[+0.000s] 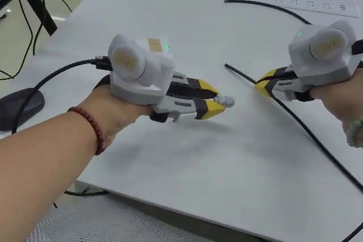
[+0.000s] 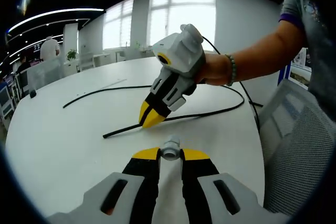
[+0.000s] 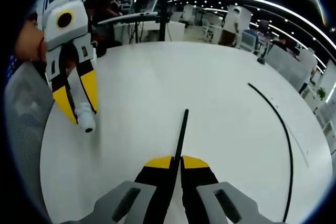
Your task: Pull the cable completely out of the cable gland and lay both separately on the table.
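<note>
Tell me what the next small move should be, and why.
Probably lower the left gripper and release the cable gland onto the table. The cable, clamped near its free end in the right gripper, already sits clear of the gland, so the pull looks finished and both parts only need laying down apart.

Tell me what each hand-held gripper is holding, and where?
The left hand-held gripper pinches the cable gland by one end. The right hand-held gripper pinches the black cable near its free end.
</note>
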Motion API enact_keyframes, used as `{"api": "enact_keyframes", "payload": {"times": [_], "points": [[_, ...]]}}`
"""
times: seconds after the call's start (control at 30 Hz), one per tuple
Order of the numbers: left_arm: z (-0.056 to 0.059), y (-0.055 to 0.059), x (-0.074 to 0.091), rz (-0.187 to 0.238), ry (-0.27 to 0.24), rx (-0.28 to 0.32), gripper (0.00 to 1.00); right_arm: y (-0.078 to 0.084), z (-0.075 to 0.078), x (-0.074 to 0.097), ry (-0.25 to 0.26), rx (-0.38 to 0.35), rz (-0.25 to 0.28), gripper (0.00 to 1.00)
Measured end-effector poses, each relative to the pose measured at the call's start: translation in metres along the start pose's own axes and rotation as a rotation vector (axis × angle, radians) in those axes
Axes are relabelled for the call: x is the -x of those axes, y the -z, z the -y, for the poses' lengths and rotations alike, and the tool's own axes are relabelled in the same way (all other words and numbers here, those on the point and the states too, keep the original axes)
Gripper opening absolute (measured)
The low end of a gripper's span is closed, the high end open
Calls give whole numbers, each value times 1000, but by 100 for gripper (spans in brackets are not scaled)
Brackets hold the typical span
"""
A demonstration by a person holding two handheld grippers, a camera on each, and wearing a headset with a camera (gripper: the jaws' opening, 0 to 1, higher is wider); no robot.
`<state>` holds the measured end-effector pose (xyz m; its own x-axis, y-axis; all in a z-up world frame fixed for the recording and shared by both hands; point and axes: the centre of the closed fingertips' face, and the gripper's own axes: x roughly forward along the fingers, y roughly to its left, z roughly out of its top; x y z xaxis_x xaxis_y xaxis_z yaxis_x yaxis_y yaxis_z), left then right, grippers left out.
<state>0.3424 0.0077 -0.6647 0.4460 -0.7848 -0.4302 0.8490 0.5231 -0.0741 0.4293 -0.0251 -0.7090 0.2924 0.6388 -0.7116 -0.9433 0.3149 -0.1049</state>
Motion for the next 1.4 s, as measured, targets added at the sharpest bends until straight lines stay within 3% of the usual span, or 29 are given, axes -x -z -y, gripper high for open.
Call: {"api": "enact_keyframes", "payload": {"times": [0.17, 1.07, 1.4], "points": [[6, 4, -3, -2, 15, 7, 15, 1, -1, -1, -1, -13, 18, 0], [0, 37, -16, -67, -19, 62, 16, 7, 2, -2, -2, -78, 66, 2], [-7, 37, -19, -42, -46, 100, 16, 7, 1, -1, -10, -89, 72, 2]]}}
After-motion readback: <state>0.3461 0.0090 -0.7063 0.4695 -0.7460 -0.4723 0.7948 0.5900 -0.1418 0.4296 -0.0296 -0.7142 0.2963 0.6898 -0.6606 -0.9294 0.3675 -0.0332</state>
